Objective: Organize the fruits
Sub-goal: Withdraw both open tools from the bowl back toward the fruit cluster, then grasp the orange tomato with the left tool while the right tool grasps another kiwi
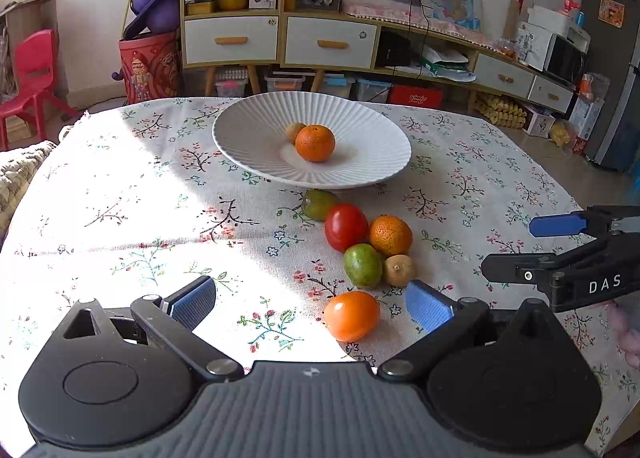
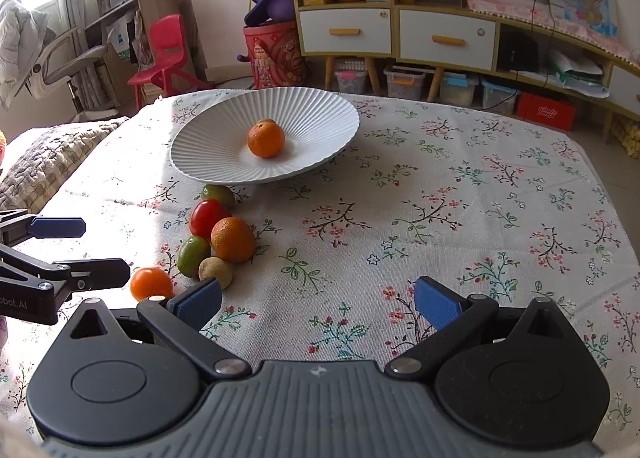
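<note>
- While both jaws stood wide apart and empty, the left gripper (image 1: 310, 304) hung over an orange tomato (image 1: 351, 315).
- The right gripper (image 2: 318, 304) hovered above bare tablecloth (image 2: 440, 186).
- An orange (image 2: 266, 138) sat in the white plate (image 2: 320, 114).

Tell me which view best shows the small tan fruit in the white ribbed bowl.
Left wrist view: the small tan fruit peeks out beside the round orange in the white ribbed bowl. In the right wrist view, the orange hides it almost entirely.
</note>
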### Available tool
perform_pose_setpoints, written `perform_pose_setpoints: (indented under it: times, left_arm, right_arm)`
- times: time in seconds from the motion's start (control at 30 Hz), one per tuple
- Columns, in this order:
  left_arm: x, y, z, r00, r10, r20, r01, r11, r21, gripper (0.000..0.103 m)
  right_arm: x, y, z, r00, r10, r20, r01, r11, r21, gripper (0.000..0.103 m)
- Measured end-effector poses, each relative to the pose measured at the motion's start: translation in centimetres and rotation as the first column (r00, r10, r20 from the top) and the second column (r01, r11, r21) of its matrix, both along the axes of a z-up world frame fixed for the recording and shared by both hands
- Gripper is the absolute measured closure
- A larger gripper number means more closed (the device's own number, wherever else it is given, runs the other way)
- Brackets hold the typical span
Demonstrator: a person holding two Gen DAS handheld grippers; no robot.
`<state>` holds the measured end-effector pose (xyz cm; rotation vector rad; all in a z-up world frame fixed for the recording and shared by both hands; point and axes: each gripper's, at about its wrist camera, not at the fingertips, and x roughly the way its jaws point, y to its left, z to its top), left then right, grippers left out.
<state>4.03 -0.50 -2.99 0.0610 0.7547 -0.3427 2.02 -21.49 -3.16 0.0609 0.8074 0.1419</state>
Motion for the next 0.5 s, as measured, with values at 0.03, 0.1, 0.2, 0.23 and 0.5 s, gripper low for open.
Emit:
perform_pose_setpoints:
  times: [0.03,0.1,0.2,0.23,0.5]
  left_arm:
    - [-0.1,0.0,-0.2,1.000,-0.004,-0.004,0.004,1.000,0.003,0.012]
    - [-0.1,0.0,-0.4,1.000,-0.011,-0.013,0.011,1.000,0.009,0.012]
    - [-0.2,-0.2,-0.8,0.999,-0.026,-0.026,0.027,0.999,0.020,0.012]
    - [-0.2,-0.3,-1.1,0.999,-0.034,-0.030,0.034,0.999,0.027,0.013]
    - [0.4,-0.7,-2.1,0.997,-0.054,-0.058,0.056,0.998,0.026,0.031]
  right_arm:
    - [-0.1,0.2,-0.2,1.000,0.009,-0.009,-0.009,1.000,0.002,0.000]
    - [-0.1,0.4,-0.5,1.000,0.020,-0.023,-0.020,1.000,0.006,0.000]
    - [-0.1,0.8,-0.7,0.999,0.031,-0.044,-0.031,1.000,0.004,0.001]
    - [0.0,0.9,-0.8,0.998,0.033,-0.050,-0.032,0.999,0.004,0.001]
    - [0.3,1.2,-1.8,0.995,0.042,-0.092,-0.042,0.999,-0.002,0.001]
